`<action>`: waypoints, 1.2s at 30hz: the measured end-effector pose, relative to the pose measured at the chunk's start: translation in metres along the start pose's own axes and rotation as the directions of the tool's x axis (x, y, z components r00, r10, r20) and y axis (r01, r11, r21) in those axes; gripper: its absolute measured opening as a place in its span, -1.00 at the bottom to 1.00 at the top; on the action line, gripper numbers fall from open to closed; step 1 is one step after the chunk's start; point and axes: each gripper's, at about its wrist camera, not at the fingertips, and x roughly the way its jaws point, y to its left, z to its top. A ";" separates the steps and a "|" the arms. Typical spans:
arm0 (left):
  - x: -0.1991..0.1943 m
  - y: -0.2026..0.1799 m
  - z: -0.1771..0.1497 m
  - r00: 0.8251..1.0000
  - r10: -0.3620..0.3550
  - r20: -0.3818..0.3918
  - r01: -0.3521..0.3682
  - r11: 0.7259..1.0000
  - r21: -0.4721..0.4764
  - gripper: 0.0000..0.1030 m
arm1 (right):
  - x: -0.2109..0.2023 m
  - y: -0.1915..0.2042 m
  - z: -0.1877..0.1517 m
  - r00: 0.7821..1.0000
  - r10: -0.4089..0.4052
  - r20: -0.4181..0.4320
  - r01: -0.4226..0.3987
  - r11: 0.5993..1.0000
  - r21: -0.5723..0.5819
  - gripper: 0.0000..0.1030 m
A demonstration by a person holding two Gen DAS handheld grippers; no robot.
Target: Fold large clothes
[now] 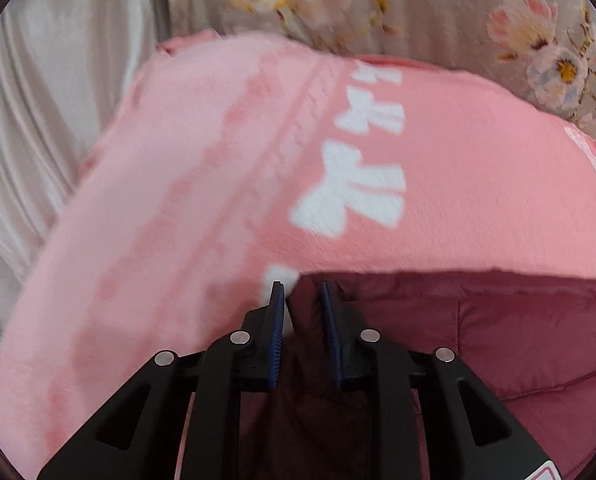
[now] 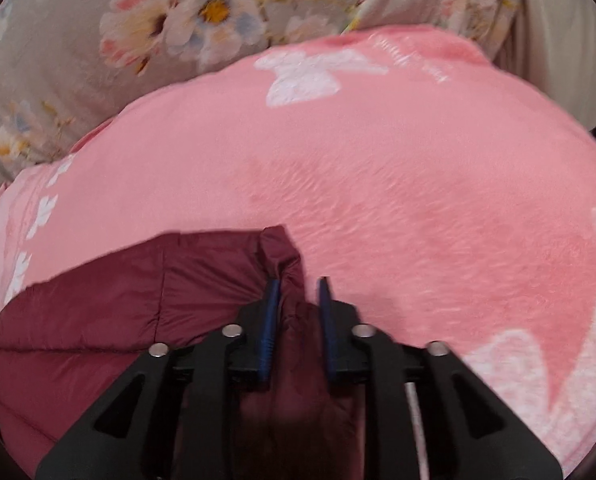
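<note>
A maroon quilted jacket (image 1: 517, 328) lies on a pink blanket, filling the lower right of the left wrist view and the lower left of the right wrist view (image 2: 98, 304). My left gripper (image 1: 302, 292) has a bunched fold of the jacket's edge between its blue pads, which stand narrowly apart and press it lower down. A slim gap shows beside the left pad's tip. My right gripper (image 2: 299, 286) holds a puckered corner of the jacket the same way, the fabric rising above its left pad. The rest of the jacket is hidden below both grippers.
The pink fleece blanket (image 1: 457, 184) (image 2: 397, 184) with white bows covers the surface under the jacket. Beyond it lies grey floral bedding (image 1: 437, 12) (image 2: 118, 40). Pale draped cloth (image 1: 46, 100) hangs at the left of the left wrist view.
</note>
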 end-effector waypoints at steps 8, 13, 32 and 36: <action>-0.095 -0.053 0.038 0.972 -0.228 0.059 0.224 0.973 0.061 -0.30 | -0.050 0.116 0.003 0.958 0.286 -0.023 -0.282 0.926 -0.250 -0.05; -0.064 -0.136 0.012 0.935 -0.334 -0.121 0.347 0.932 0.105 -0.30 | -0.022 0.180 -0.023 0.942 0.303 -0.145 -0.335 0.871 -0.359 -0.14; -0.004 -0.186 -0.030 0.978 -0.200 -0.054 0.206 0.960 0.190 -0.34 | 0.037 0.181 -0.055 0.956 0.238 -0.170 -0.283 0.902 -0.326 -0.66; -0.003 -0.186 -0.032 0.980 -0.196 -0.036 0.199 0.961 0.191 -0.34 | 0.039 0.180 -0.055 0.957 0.241 -0.161 -0.282 0.903 -0.324 -0.66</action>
